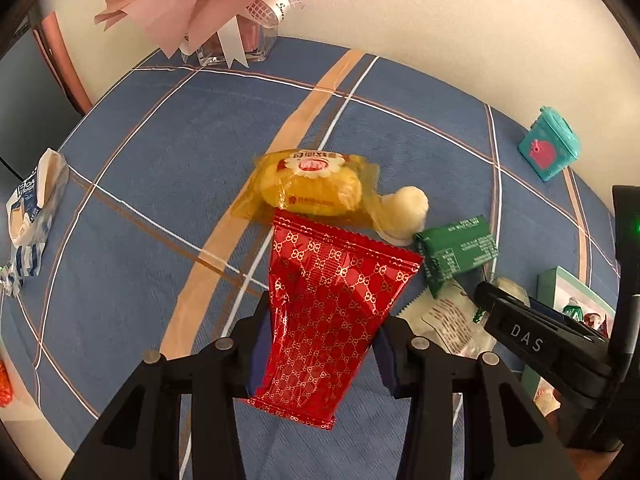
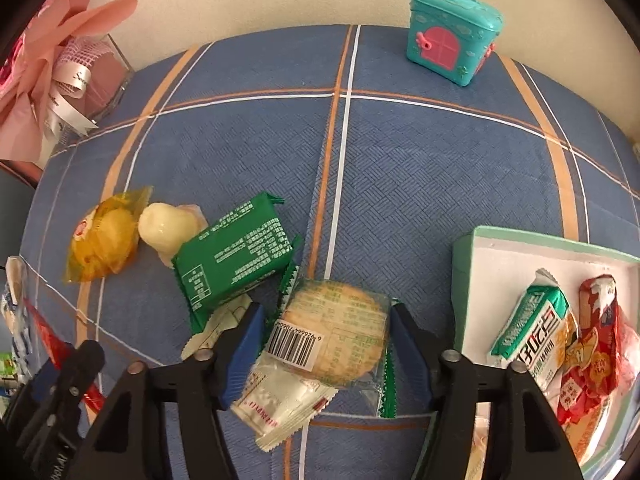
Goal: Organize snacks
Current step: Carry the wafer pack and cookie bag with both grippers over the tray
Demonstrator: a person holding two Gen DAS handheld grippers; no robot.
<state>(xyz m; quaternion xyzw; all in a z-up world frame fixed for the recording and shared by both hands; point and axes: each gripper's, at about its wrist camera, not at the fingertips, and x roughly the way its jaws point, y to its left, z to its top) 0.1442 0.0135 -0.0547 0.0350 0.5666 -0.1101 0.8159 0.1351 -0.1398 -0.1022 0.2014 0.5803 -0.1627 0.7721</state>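
Note:
In the left wrist view my left gripper (image 1: pixel 328 316) is shut on a red packet with a gold pattern (image 1: pixel 332 280), held above the blue checked tablecloth (image 1: pixel 160 184). Beyond it lie a yellow cake packet (image 1: pixel 316 184), a cream round snack (image 1: pixel 404 212) and a green packet (image 1: pixel 456 252). In the right wrist view my right gripper (image 2: pixel 328 314) is shut on a round cracker packet with green edges (image 2: pixel 336 336), over a white sachet (image 2: pixel 280 404). The green packet (image 2: pixel 236 256) lies just left of it. A mint-rimmed white box (image 2: pixel 464 280) stands at the right.
The box holds several packets, among them a green-and-white one (image 2: pixel 532 332) and a red one (image 2: pixel 592 352). A teal toy house (image 2: pixel 452 36) stands at the back right, a pink flower vase (image 1: pixel 228 12) at the back left. A blue-and-white packet (image 1: pixel 28 216) lies at the left edge.

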